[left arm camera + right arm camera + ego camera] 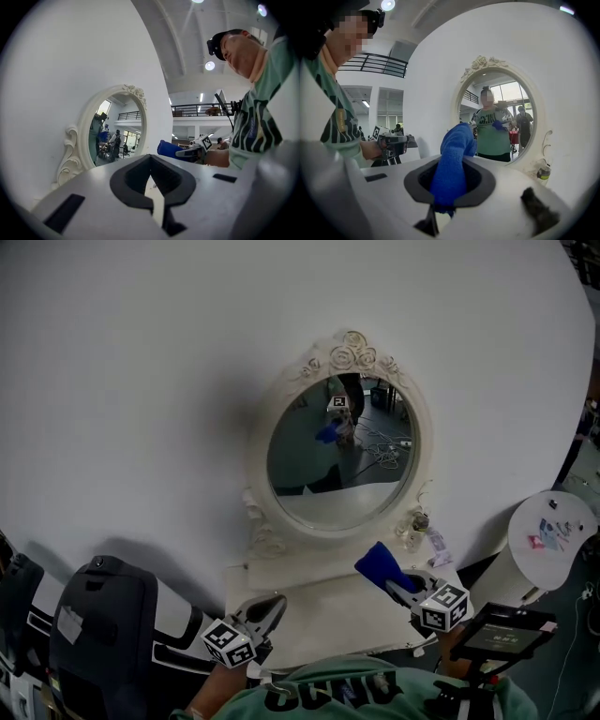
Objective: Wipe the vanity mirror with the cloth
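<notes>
An oval vanity mirror (342, 451) in an ornate white frame stands upright at the back of a white vanity top (319, 620). My right gripper (396, 585) is shut on a blue cloth (380, 565), which sticks up toward the mirror's lower right rim without touching the glass. In the right gripper view the cloth (454, 159) stands folded between the jaws, with the mirror (499, 119) just beyond. My left gripper (269, 611) hovers low over the vanity top's front left, shut and holding nothing. The left gripper view shows the mirror (112, 131) to its left and the cloth (168, 149) to its right.
A small bottle (418, 522) and a tag stand by the mirror's lower right foot. A dark chair (103, 634) sits at the left. At the right are a round white stand (553, 531) and a dark tablet (506, 634). A white wall lies behind.
</notes>
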Demonstrator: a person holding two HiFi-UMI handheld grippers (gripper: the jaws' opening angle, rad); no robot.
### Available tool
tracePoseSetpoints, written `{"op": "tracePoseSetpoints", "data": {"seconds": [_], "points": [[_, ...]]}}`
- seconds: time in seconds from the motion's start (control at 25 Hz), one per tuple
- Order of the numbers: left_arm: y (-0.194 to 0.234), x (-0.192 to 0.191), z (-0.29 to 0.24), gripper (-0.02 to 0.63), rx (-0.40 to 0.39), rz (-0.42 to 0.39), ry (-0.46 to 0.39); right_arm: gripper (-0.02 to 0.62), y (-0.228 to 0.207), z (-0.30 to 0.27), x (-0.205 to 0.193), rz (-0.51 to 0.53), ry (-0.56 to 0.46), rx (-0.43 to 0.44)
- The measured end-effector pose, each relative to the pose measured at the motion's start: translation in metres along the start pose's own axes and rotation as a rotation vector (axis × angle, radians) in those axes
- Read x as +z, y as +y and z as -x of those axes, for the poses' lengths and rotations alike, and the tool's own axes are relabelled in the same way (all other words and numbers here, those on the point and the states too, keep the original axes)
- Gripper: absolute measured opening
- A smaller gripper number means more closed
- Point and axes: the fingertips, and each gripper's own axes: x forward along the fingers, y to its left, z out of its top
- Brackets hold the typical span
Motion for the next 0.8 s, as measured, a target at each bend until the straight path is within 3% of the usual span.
{"op": "tracePoseSetpoints", "data": {"seconds": [0.24, 0.4, 0.56, 0.72, 0.8], "points": [[0.033, -0.008, -0.029, 0.000, 0.015, 0.028, 0.009, 0.049, -0.032, -0.033, 0.004, 0.009, 0.014, 0.031], [0.038, -0.011, -0.069, 0.000, 0.078, 0.018, 0.013, 0.049, -0.073, -0.040, 0.015, 0.025, 0.000, 0.100], [0.033, -0.009, -0.115, 0.000, 0.163, 0.063, -0.031, 0.049, -0.123, -0.034, 0.013, 0.117, -0.001, 0.172], [0.016, -0.012, -0.154, 0.000, 0.199, 0.073, -0.028, 0.049, -0.169, -0.031, 0.049, 0.200, -0.047, 0.201], [0.015, -0.008, -0.160, 0.000, 0.215, 0.066, -0.027, 0.049, -0.180, -0.036, 0.069, 0.289, -0.076, 0.204]]}}
